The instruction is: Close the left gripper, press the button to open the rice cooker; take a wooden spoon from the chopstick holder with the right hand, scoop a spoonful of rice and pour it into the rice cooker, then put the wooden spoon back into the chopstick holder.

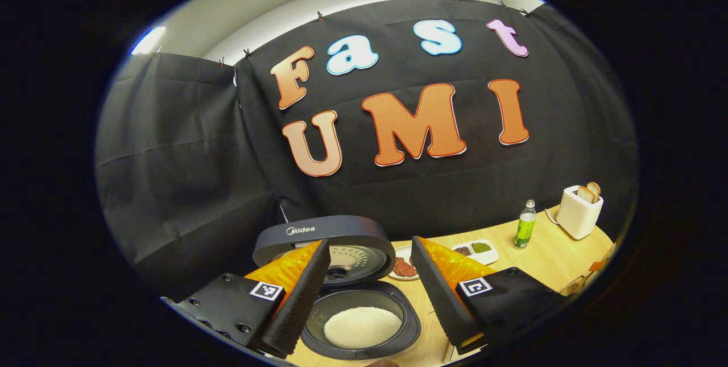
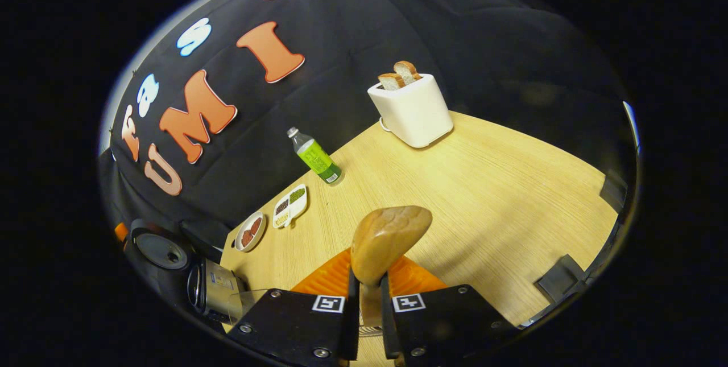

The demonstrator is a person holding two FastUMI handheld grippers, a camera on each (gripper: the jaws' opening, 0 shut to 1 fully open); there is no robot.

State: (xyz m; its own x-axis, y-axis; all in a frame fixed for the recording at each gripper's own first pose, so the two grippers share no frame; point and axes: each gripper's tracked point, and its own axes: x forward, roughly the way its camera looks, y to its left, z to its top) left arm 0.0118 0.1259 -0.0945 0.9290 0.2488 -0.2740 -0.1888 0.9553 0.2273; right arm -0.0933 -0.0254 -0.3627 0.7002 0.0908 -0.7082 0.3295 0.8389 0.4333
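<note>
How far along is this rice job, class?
Done: the rice cooker lid is up, and white rice lies in the pot. In hand: the right gripper clamps the wooden spoon, bowl up. Left: put the spoon back in its holder. The left gripper is open.

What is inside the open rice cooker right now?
The rice cooker holds a mound of white rice in its dark inner pot. The left gripper's fingers cover the pot's sides, so what lies there cannot be seen.

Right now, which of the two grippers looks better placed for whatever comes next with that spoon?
The right. The right gripper is shut on the wooden spoon, bowl up and apparently empty. The left gripper is open, holding nothing, in front of the rice cooker, whose lid is already up with rice in its pot.
</note>
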